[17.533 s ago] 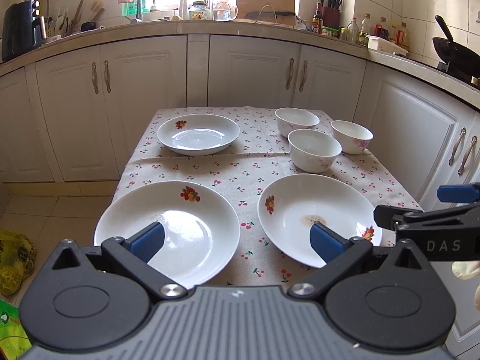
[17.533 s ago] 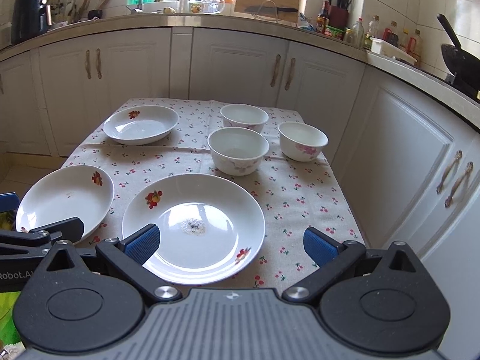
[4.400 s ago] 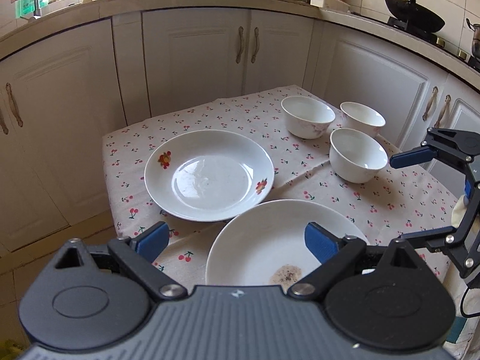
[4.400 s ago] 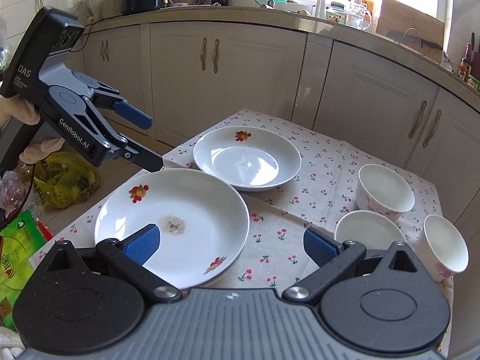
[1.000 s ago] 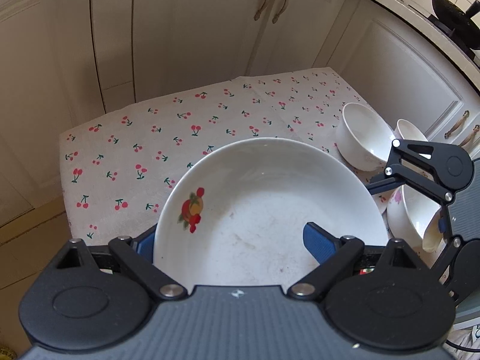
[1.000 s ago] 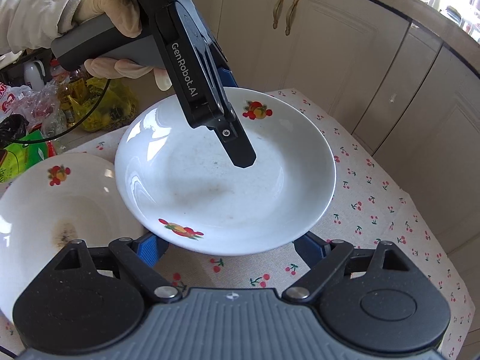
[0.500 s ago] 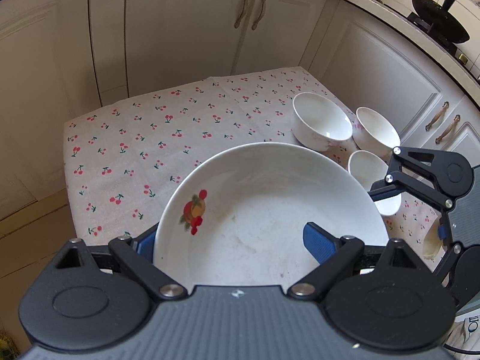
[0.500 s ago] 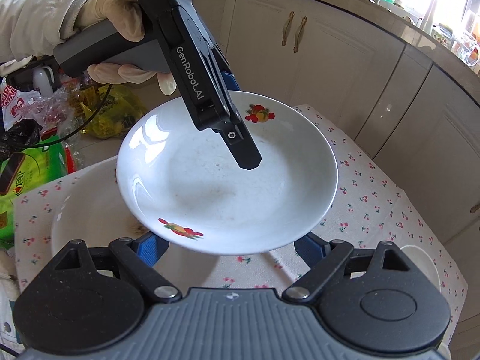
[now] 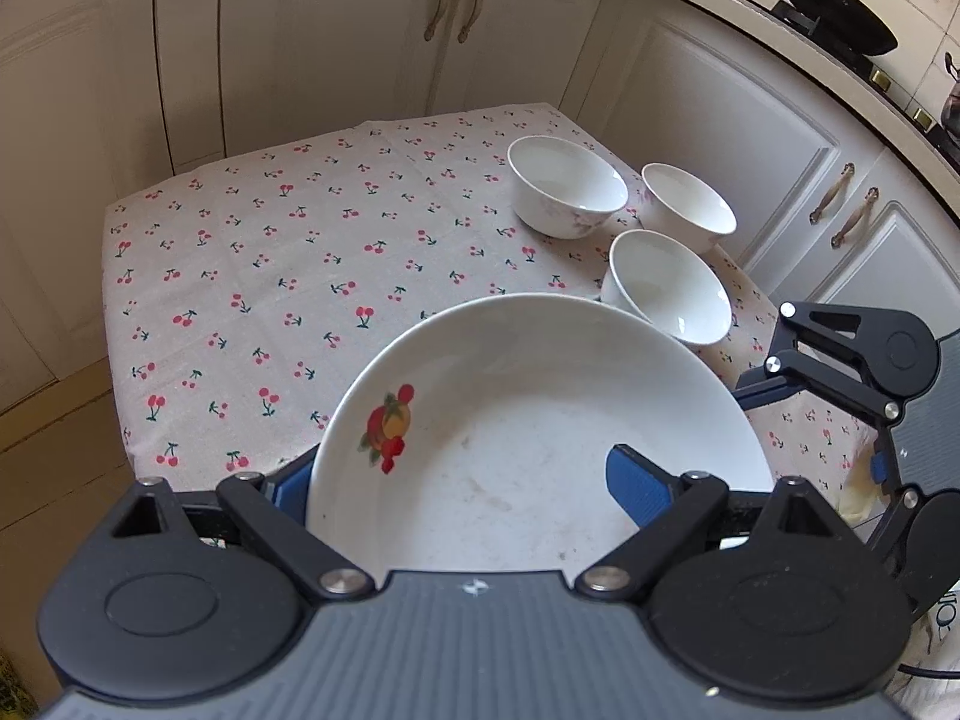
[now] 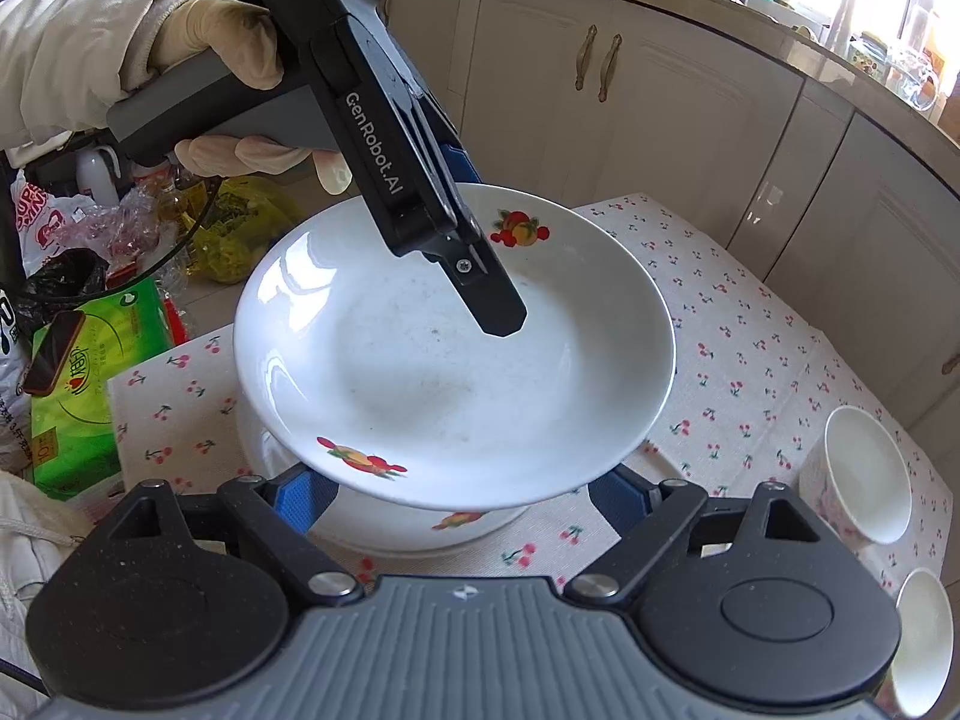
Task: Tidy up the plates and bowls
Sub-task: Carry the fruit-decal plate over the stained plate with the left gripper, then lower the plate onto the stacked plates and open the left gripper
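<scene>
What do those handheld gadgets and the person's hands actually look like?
Each gripper is black plastic with a ribbed grey body, round pivot discs, silver screws and blue finger pads. The left gripper carries white "GenRobot.AI" and "DAS" lettering on a grey handle, with a thin black cable trailing away. The left hand wears a cream glove and cream sleeve.

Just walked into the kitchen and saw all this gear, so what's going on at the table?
A person with a gripper in each hand is stacking dishes. The left gripper grips a white fruit-print plate by its rim, one finger inside it, holding it in the air just above another plate on the cherry tablecloth. The right gripper sits open under the raised plate's near edge. Three bowls wait nearby, unstacked.
</scene>
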The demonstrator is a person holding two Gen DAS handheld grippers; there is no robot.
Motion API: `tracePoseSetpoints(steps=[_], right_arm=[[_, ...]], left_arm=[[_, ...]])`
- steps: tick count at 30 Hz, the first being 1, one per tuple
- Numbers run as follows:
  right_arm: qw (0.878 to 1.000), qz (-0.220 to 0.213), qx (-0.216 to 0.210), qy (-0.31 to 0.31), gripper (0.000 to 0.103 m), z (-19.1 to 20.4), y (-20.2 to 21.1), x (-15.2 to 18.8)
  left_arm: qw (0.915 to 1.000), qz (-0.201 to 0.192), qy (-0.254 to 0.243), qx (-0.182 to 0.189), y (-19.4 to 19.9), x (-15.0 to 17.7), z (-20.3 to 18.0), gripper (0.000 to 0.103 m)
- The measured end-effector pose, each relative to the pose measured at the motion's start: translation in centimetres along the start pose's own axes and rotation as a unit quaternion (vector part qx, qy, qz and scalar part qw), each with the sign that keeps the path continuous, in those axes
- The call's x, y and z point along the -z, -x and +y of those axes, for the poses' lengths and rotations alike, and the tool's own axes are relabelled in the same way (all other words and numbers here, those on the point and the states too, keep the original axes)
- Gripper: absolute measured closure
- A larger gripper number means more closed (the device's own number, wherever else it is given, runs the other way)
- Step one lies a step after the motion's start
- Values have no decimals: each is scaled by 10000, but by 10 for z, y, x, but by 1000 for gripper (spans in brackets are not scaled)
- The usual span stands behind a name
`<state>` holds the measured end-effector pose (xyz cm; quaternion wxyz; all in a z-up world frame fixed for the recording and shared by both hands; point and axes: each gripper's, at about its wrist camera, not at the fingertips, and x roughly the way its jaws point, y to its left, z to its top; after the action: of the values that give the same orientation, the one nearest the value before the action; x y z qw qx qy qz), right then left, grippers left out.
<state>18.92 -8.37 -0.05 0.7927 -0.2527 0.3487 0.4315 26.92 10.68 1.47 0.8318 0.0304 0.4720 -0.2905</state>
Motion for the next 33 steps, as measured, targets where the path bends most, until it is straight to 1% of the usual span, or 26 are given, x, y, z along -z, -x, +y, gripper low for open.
tracePoseSetpoints(steps=[5, 13, 19, 23, 33], right_arm=[[9999, 51, -39, -103, 10, 13, 2, 11], [9995, 204, -87, -228, 10, 24, -4, 20], [9990, 324, -88, -306, 10, 28, -10, 23], [9986, 324, -124, -409, 10, 28, -10, 23], [9974, 309, -4, -646, 10, 32, -11, 22]], left_arm=[[9999, 100, -61, -2, -4, 15, -9, 8], [9997, 216, 3, 79, -15, 31, -10, 8], [9995, 281, 43, 128, -23, 36, -6, 8], [9994, 320, 45, 115, -27, 37, -4, 8], [9992, 390, -4, 44, -36, 38, 0, 8]])
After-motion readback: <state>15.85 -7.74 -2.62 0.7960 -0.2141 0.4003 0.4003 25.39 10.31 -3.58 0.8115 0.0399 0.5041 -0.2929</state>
